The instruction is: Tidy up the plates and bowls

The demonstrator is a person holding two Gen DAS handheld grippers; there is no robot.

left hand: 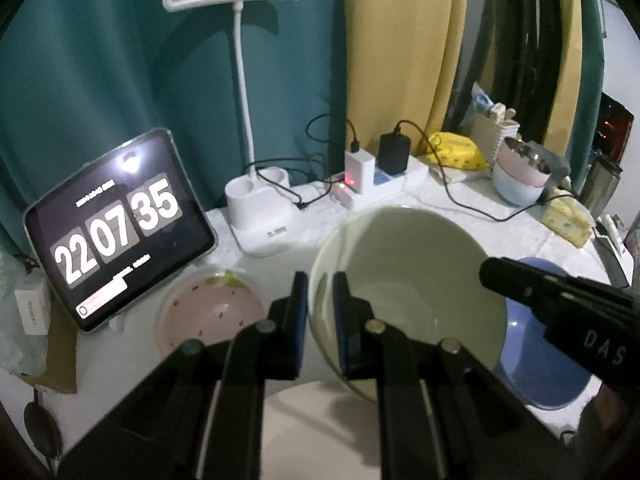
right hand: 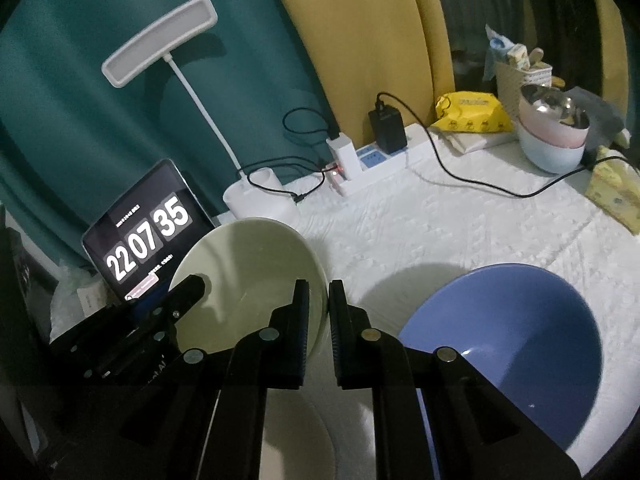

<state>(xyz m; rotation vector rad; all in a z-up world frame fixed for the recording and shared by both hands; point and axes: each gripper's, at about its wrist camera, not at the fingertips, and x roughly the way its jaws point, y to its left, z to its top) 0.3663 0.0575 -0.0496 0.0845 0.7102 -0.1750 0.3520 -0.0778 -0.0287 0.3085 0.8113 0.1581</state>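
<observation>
Both your claws were clamped on the same pale green bowl (left hand: 404,280), opposite edges. L gripper (left hand: 320,320): jaws nearly closed, pinching the bowl's near-left rim, one pad outside the wall, one inside. R gripper (right hand: 319,316): same story, jaws nearly closed on the rim at the bowl's right side; you could see its black finger crossing the rim at far right in the left wrist cam. Bowl was tilted, off the white tablecloth (right hand: 460,220), shadow under it. Blue bowl (right hand: 516,336) sat on the cloth just right of the R claw, partly under its fingers. Pink strawberry-print bowl (left hand: 208,312) sat on the cloth just left of the L claw, touching neither. Beyond the L claw, up-left: tablet (left hand: 120,228) w/ flip clock, leaning. Straight ahead: white desk lamp (left hand: 256,208) and power strip (left hand: 384,180) w/ chargers. Far right ahead: stack of pink/blue bowls (right hand: 552,140) w/ a steel one on top, well apart from both claws.
</observation>
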